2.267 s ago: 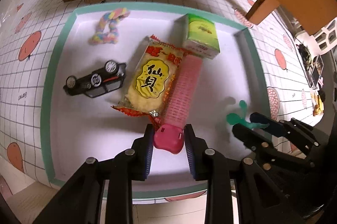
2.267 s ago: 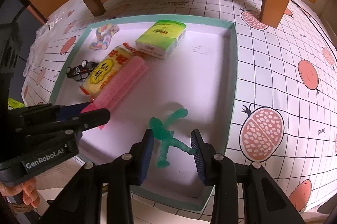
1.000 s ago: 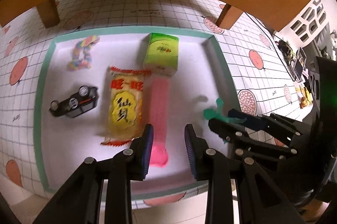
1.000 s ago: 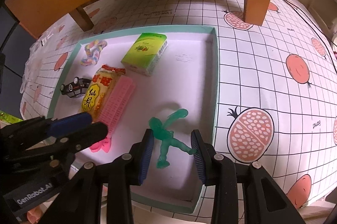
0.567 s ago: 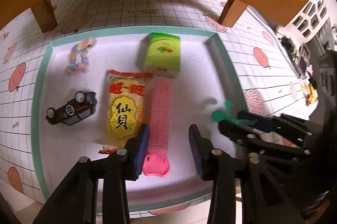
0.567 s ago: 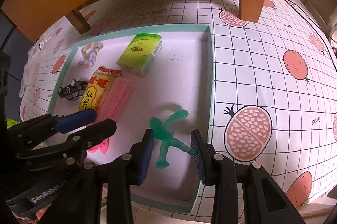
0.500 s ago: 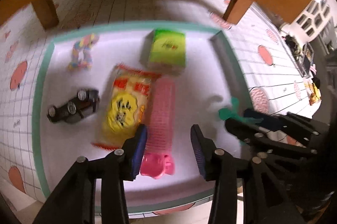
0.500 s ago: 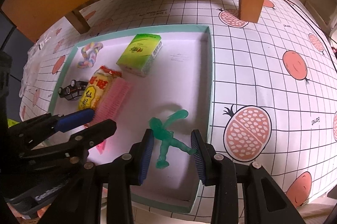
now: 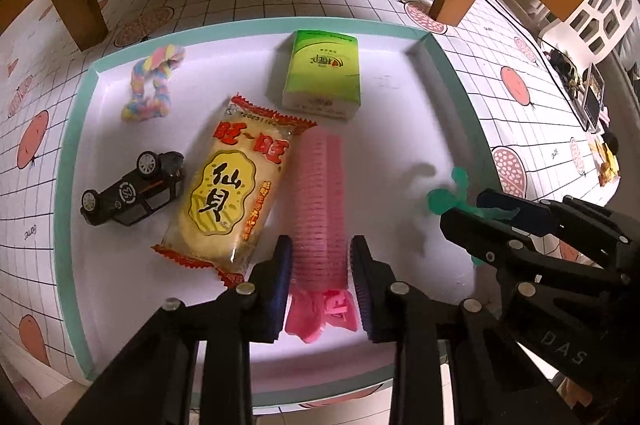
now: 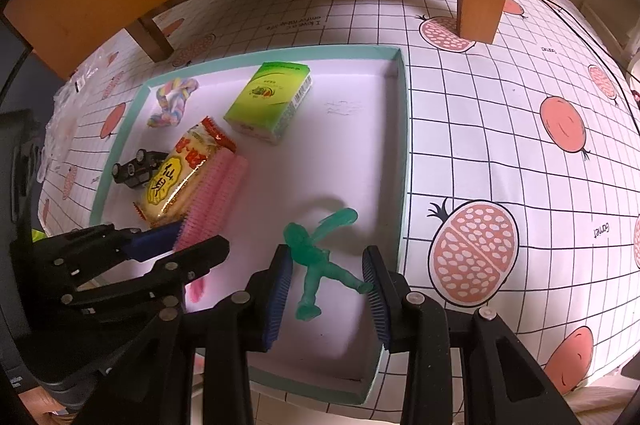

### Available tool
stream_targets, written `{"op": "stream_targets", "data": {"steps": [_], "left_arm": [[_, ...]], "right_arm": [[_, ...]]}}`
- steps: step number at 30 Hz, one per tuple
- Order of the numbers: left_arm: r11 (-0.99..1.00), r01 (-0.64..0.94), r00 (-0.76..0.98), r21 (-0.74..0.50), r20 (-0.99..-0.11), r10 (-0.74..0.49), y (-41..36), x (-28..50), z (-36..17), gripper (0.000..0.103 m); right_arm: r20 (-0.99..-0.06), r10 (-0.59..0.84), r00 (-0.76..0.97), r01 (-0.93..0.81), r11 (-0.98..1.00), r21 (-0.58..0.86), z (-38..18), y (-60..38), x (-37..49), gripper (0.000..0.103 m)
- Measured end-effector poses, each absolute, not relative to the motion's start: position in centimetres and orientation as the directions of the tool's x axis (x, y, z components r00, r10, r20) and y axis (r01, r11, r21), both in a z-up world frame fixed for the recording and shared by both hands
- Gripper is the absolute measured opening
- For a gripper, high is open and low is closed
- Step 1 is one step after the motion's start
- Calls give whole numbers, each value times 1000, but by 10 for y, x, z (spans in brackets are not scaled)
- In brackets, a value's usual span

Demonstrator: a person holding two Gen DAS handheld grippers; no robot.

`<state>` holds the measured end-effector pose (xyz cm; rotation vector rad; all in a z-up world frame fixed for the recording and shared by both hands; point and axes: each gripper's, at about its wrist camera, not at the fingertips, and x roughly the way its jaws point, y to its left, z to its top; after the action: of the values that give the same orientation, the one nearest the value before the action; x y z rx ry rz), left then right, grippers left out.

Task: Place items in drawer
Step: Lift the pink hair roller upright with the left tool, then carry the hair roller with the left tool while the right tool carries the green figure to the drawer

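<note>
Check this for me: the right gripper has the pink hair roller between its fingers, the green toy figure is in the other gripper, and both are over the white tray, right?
Not quite: the sides are swapped. The left wrist view shows the left gripper closing around the pink hair roller. The right wrist view shows the right gripper holding the green toy figure. Both are over the white tray.

We see a white drawer (image 9: 76,209) with a teal rim, a pink hair roller (image 9: 318,201), a yellow snack packet (image 9: 232,193) edged in red, a green tissue box (image 9: 322,73), a black toy car (image 9: 132,189), a pastel striped rope (image 9: 154,83), a translucent green figure (image 10: 320,257), and a white cloth (image 10: 500,129) with black grid and orange-pink fruit.
</note>
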<state>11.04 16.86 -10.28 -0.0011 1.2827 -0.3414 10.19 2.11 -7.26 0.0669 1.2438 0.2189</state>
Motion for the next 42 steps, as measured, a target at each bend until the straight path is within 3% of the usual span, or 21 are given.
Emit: {"op": "stream_targets", "data": {"steps": [17, 32, 42], "left_arm": [[950, 188, 390, -251, -868, -307, 193, 96, -51, 30], [908, 251, 630, -335, -656, -416, 225, 70, 77, 30], [912, 187, 547, -366, -732, -406, 225, 75, 34, 30]], "right_arm": [[-913, 223, 342, -125, 974, 191, -53, 17, 96, 39], [-727, 335, 600, -263, 940, 217, 89, 21, 76, 29], [-862, 274, 425, -178, 960, 217, 10, 12, 82, 30]]}}
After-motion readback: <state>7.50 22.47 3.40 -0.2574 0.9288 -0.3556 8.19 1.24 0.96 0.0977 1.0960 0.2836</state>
